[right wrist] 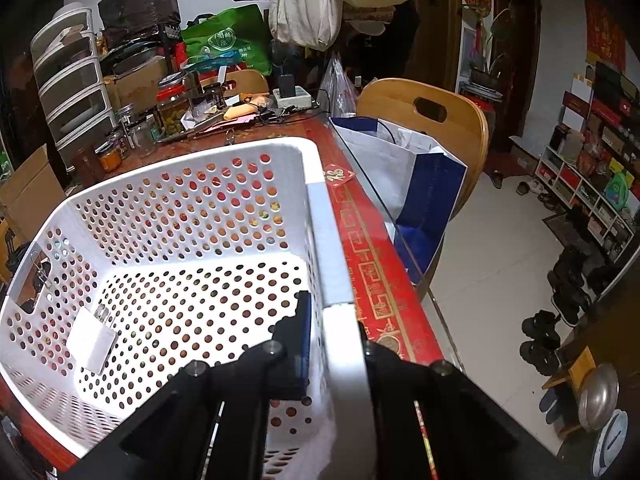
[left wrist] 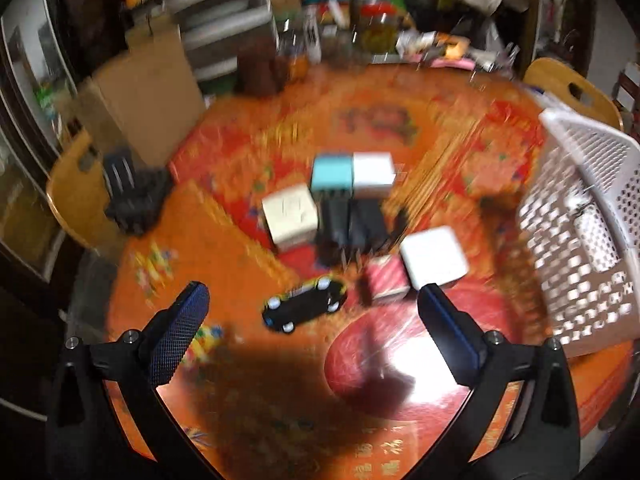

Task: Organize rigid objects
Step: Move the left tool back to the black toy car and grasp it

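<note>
Left gripper spread wide and empty above the red-orange patterned tablecloth; black toy car with yellow trim lies between its fingers, untouched. Small boxes at 12 o'clock of the car. Right gripper pinches the white perforated plastic basket rim at the basket's 4 o'clock; white flat box inside.

red sticker w/ 福, wall hanging w/ 福

Bare bench lies open before the toy car; behind it crowded boxes block passage, basket walls the right.
</note>
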The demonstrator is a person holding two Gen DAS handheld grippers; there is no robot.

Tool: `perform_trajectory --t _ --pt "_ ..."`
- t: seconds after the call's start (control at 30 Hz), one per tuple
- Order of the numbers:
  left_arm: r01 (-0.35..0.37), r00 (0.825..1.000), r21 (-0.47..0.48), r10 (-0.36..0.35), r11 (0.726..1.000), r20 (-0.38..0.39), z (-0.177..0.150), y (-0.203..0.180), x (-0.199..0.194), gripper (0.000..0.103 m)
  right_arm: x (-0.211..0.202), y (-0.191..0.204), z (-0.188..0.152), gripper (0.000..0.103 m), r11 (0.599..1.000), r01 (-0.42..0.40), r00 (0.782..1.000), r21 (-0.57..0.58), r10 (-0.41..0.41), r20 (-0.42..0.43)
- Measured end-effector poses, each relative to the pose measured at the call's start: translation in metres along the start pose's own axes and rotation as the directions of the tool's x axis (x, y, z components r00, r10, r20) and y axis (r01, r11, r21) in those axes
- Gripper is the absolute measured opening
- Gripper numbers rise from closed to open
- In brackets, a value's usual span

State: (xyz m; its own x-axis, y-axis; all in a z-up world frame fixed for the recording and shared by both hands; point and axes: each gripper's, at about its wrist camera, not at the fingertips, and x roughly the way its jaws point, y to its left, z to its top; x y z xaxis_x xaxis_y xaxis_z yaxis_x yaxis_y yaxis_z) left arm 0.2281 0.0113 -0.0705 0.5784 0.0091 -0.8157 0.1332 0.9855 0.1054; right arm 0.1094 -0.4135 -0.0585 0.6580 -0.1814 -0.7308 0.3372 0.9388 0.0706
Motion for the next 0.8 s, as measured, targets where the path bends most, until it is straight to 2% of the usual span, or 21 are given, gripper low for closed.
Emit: perform_trajectory --t 0.1,0.3,0.43,0.57,0.73,0.8 --pt "0.019 0.999 -0.027 -0.02 0.999 -0.047 -0.004 -0.002 0.028 0.103 0.0 0.001 0.0 0.006 1.0 -0.003 1.0 0.001 0.003 -0.002" --pt "0.023 0.998 -0.028 -0.024 0.999 -0.065 -0.001 -0.003 0.061 0.103 0.001 0.0 -0.001 0.006 1.0 0.003 1.0 0.002 -0.003 -0.006" --pt "-0.016 0.999 -0.055 0.014 0.998 -0.046 -0.006 0.013 0.062 0.103 0.001 0.001 -0.001 0.006 1.0 0.002 1.0 0.003 -0.002 -0.008" --pt "-0.024 0.997 -0.059 0.02 0.998 -0.072 -0.012 0.025 0.073 0.103 0.001 0.001 -0.001 0.006 1.0 -0.001 1.0 0.005 0.001 -0.006" --pt "0.015 0.996 -0.078 -0.021 0.997 -0.082 -0.013 0.029 0.087 0.103 0.001 0.001 -0.001 0.006 1.0 0.0 1.0 0.003 0.0 -0.007" --pt "0.011 0.997 -0.08 -0.017 0.997 -0.075 -0.012 0.027 0.088 0.103 0.001 0.0 -0.002 0.006 1.0 -0.001 1.0 0.003 0.001 -0.008"
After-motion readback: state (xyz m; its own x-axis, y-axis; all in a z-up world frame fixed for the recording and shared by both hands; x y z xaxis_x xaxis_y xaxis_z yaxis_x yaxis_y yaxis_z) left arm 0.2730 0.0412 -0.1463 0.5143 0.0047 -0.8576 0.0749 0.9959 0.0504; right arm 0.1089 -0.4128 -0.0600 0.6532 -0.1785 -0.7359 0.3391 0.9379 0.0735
